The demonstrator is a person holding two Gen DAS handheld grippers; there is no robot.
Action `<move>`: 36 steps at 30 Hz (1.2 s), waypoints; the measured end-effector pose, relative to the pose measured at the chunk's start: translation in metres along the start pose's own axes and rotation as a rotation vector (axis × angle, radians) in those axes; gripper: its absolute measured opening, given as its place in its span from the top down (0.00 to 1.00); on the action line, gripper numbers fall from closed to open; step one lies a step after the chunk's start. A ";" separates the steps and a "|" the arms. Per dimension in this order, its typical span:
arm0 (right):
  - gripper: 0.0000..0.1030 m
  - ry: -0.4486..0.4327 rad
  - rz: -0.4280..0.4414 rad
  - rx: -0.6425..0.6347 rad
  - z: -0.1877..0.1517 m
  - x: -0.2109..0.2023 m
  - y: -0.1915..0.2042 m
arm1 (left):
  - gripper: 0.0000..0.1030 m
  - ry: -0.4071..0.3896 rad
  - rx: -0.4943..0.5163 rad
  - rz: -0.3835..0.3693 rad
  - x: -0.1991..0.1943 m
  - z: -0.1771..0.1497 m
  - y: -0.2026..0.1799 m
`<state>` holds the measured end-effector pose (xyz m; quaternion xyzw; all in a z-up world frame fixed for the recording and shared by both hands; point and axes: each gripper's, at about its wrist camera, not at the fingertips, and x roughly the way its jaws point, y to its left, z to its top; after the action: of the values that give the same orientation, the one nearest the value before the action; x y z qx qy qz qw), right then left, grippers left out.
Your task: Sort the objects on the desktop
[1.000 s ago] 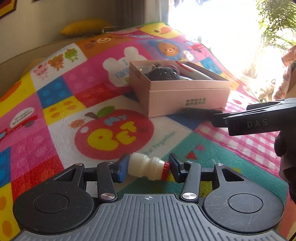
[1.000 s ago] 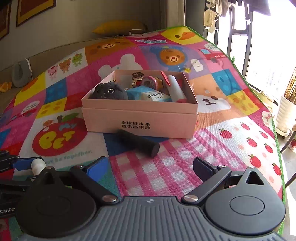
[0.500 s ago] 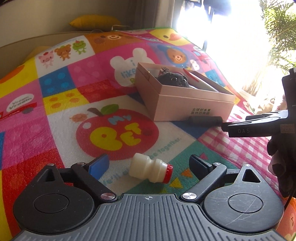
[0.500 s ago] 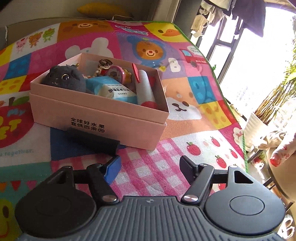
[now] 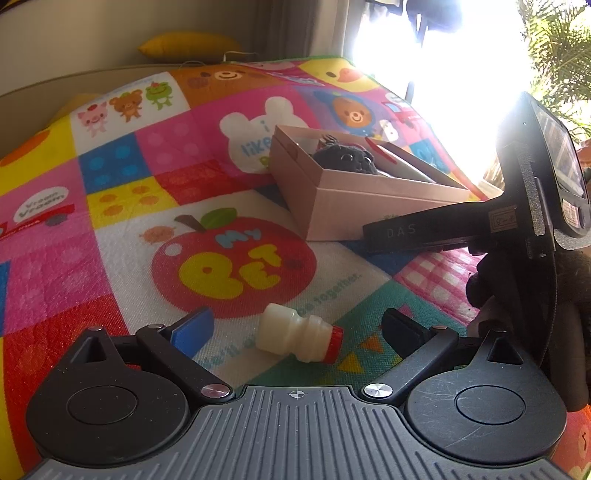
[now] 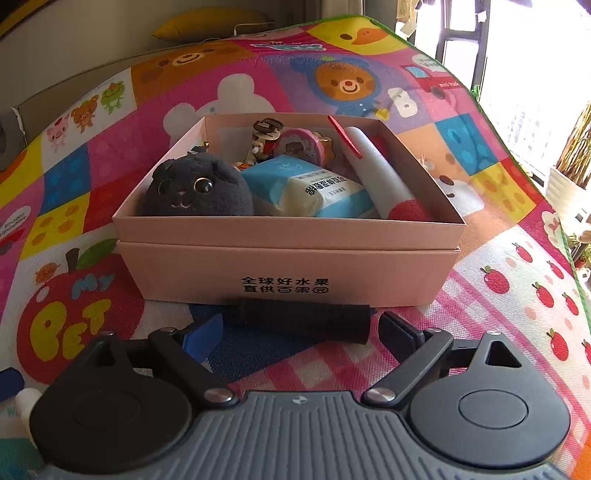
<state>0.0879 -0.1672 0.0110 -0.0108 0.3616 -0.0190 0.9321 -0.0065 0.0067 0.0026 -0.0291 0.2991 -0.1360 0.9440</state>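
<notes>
A small white bottle with a red cap (image 5: 299, 339) lies on its side on the colourful mat, between the open fingers of my left gripper (image 5: 297, 330), untouched. A black cylinder (image 6: 301, 319) lies on the mat against the front of the pink box (image 6: 288, 275). My right gripper (image 6: 301, 332) is open with its fingers either side of the cylinder's near edge. The box holds a dark plush toy (image 6: 197, 192), a blue-white packet (image 6: 314, 190), a grey tube with a red end (image 6: 376, 177) and small trinkets. The box also shows in the left wrist view (image 5: 354, 206).
The patterned play mat (image 6: 517, 295) covers the whole surface and drops off at the right by a bright window. A yellow cushion (image 6: 214, 22) lies at the far edge. The right gripper's body and gloved hand (image 5: 517, 258) fill the right of the left wrist view.
My left gripper opened and let go of the white bottle, which now lies on the mat. My right gripper moved up to the box, its fingers now flanking the black cylinder.
</notes>
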 end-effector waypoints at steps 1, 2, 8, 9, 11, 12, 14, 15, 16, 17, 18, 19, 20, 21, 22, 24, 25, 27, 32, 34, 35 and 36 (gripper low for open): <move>0.16 -0.007 -0.004 -0.003 0.000 0.000 0.001 | 0.02 -0.001 -0.003 -0.002 0.000 0.000 0.000; 0.26 -0.015 0.001 -0.010 0.000 -0.002 0.002 | 0.02 -0.003 -0.007 -0.005 0.000 0.000 0.000; 0.27 -0.022 0.011 -0.032 -0.006 -0.019 -0.008 | 0.03 -0.009 -0.009 -0.008 -0.002 0.000 0.002; 0.27 -0.022 0.017 -0.033 -0.009 -0.025 -0.012 | 0.03 -0.015 -0.007 -0.010 -0.003 0.000 0.002; 0.27 -0.027 0.028 -0.039 -0.015 -0.038 -0.021 | 0.07 -0.019 0.015 -0.018 -0.005 0.000 -0.001; 0.27 -0.029 0.030 -0.041 -0.019 -0.044 -0.025 | 0.17 -0.014 0.033 -0.016 -0.005 -0.001 -0.003; 0.27 -0.026 0.034 -0.046 -0.026 -0.056 -0.034 | 0.25 -0.003 0.080 0.000 -0.004 -0.003 -0.009; 0.27 -0.021 0.039 -0.050 -0.029 -0.062 -0.039 | 0.26 0.000 0.097 0.001 -0.005 -0.003 -0.012; 0.27 -0.017 0.043 -0.056 -0.033 -0.067 -0.042 | 0.30 0.005 0.111 -0.001 -0.005 -0.003 -0.014; 0.27 -0.015 0.046 -0.064 -0.038 -0.073 -0.046 | 0.32 0.011 0.127 0.000 -0.005 -0.003 -0.016; 0.27 -0.016 0.048 -0.072 -0.041 -0.078 -0.049 | 0.37 0.017 0.144 0.004 -0.006 -0.003 -0.018; 0.27 -0.016 0.051 -0.079 -0.045 -0.083 -0.051 | 0.40 0.022 0.159 0.012 -0.006 -0.003 -0.020; 0.27 -0.017 0.056 -0.084 -0.047 -0.088 -0.053 | 0.42 0.028 0.175 0.021 -0.007 -0.004 -0.021; 0.27 -0.018 0.062 -0.088 -0.050 -0.092 -0.055 | 0.44 0.034 0.188 0.028 -0.008 -0.004 -0.022; 0.27 -0.020 0.070 -0.092 -0.053 -0.097 -0.056 | 0.47 0.038 0.198 0.032 -0.009 -0.005 -0.022; 0.27 -0.028 0.086 -0.102 -0.057 -0.106 -0.057 | 0.54 0.047 0.213 0.040 -0.014 -0.006 -0.023; 0.27 -0.032 0.099 -0.109 -0.059 -0.111 -0.057 | 0.54 0.050 0.216 0.047 -0.016 -0.006 -0.023; 0.27 -0.034 0.122 -0.121 -0.063 -0.119 -0.056 | 0.54 0.048 0.225 0.059 -0.022 -0.005 -0.025; 0.27 -0.079 0.156 -0.159 -0.066 -0.146 -0.055 | 0.54 0.000 0.268 0.032 -0.050 0.004 -0.041; 0.27 -0.114 0.165 -0.171 -0.064 -0.161 -0.058 | 0.54 -0.035 0.293 0.014 -0.063 0.013 -0.050; 0.27 -0.139 0.165 -0.177 -0.062 -0.170 -0.059 | 0.54 -0.056 0.308 0.004 -0.070 0.019 -0.056; 0.27 -0.161 0.166 -0.179 -0.060 -0.177 -0.061 | 0.54 -0.079 0.323 -0.003 -0.076 0.026 -0.061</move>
<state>-0.0848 -0.2205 0.0882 -0.0655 0.2854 0.0916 0.9518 -0.0660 -0.0316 0.0740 0.1173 0.2361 -0.1826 0.9472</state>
